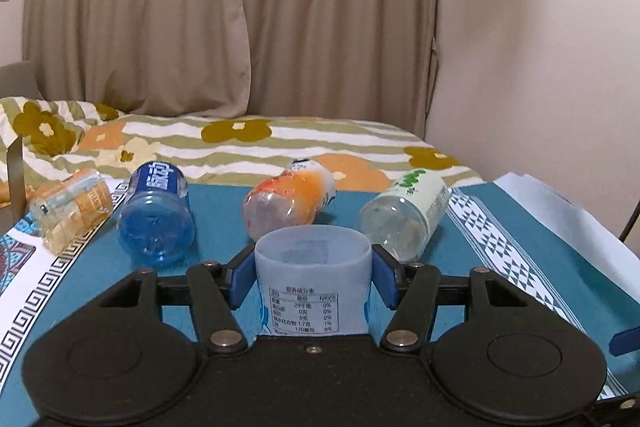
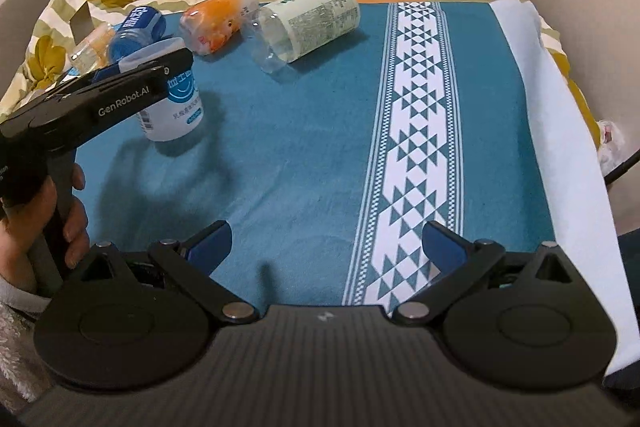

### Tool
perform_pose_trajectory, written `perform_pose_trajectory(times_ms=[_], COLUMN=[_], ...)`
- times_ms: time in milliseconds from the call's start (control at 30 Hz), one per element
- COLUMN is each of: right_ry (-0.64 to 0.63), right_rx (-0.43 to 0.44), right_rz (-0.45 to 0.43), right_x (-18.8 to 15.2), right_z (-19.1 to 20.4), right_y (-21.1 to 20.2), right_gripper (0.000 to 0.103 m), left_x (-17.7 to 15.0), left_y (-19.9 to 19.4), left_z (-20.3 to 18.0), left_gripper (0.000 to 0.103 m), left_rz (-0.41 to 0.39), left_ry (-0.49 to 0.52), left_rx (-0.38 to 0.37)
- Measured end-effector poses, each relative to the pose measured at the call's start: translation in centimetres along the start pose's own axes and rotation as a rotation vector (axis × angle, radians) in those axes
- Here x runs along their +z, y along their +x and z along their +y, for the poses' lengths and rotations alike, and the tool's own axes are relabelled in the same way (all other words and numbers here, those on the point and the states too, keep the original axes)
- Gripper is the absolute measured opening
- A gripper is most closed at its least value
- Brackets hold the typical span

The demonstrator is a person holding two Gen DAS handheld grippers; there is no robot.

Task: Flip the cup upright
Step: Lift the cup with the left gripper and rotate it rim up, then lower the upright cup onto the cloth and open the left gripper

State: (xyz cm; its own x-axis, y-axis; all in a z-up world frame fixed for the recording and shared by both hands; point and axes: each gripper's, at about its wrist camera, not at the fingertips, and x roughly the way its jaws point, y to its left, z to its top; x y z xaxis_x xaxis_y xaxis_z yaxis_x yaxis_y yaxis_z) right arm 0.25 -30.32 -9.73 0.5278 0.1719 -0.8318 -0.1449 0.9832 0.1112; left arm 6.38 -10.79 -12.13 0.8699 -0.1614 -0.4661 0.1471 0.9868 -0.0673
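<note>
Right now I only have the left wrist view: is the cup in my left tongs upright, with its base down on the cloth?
Observer: In the right wrist view the cup is nearly upright, mouth up, its base at the teal cloth. The left tongs clamp it near the rim.
Operator: Where are my right tongs?
Observer: The right tongs are open and empty above the cloth, beside its white patterned stripe.
</note>
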Motion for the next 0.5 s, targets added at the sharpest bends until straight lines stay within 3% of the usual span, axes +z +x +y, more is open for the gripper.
perform_pose_trajectory(times_ms=[500], right_ry=[0.008], right_rx=[0.021], right_rz=[-0.005], right_x=[0.6], right_z=[1.4], right_y=[-0.9], right_gripper=[0.103], left_x=[2.4], left_y=[0.3], left_z=[-1.0], left_gripper=[0.065], left_rz=[0.27], left_ry=[0.101], left_rx=[0.02])
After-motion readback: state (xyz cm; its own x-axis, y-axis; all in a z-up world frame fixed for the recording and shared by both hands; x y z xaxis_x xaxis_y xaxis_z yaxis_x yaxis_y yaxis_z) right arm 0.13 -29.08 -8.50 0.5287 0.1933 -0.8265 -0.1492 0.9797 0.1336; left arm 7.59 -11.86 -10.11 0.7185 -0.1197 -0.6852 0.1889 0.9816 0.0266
